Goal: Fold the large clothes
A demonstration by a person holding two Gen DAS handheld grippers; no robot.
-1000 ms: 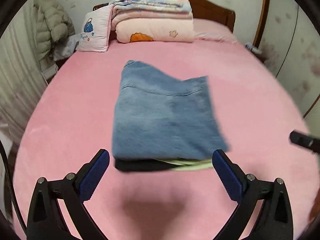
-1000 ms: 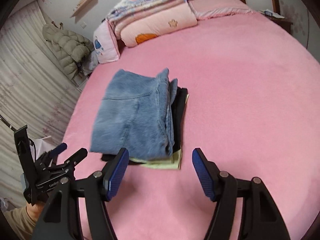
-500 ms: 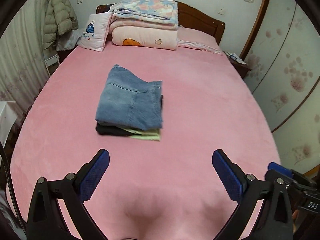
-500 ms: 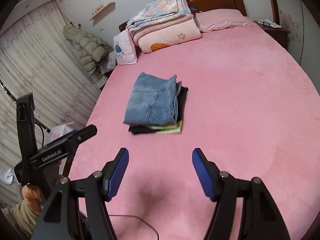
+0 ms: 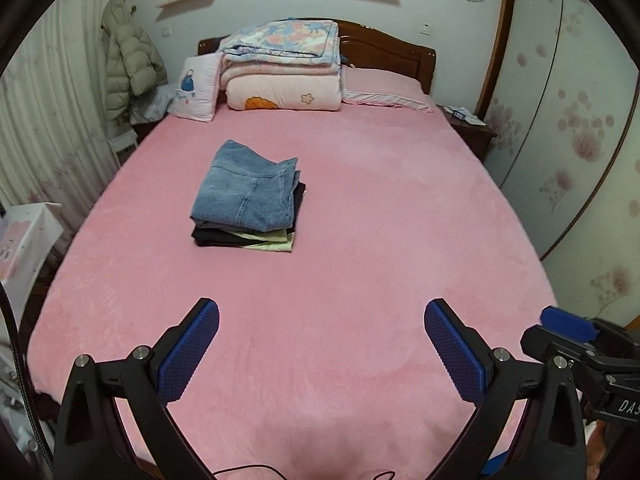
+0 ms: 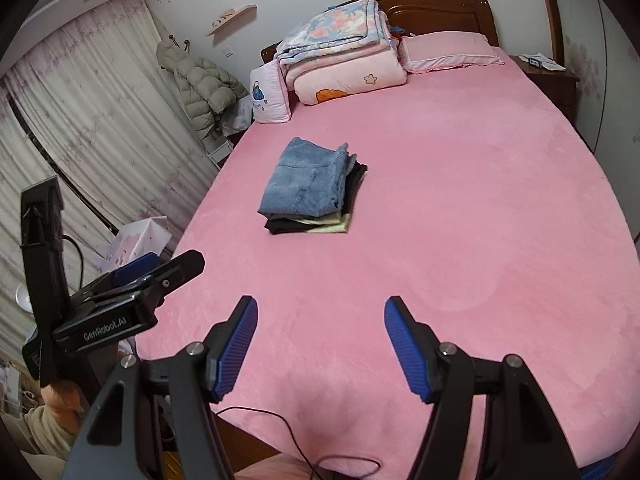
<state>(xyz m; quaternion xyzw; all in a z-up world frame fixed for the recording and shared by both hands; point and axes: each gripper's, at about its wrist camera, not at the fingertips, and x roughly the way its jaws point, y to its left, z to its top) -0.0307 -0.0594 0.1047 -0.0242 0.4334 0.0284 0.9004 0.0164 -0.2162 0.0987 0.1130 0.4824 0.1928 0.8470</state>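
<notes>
Folded jeans (image 5: 247,190) top a stack of 3 garments on a pink bed (image 5: 380,208), lying left of the bed's middle, with a black garment (image 5: 216,237) and a pale green garment (image 5: 272,242) showing beneath them. The left tool (image 5: 322,344) hangs over the foot of the bed, its 2 blue-padded fingers (image 5: 188,350) spread wide apart and holding nothing, well apart from the stack. The right tool (image 6: 320,346) is likewise spread, empty, over the near edge of the bed. Each tool appears at the edge of the other's view. At the headboard (image 5: 404,52), folded quilts (image 5: 284,68) are piled between a small white pillow (image 5: 196,88) and a flat pink pillow (image 5: 384,88). A padded coat (image 5: 128,60) hangs beside the curtains (image 5: 44,120) on the left. A thin black cable (image 6: 296,440) trails over the bed's near edge.
</notes>
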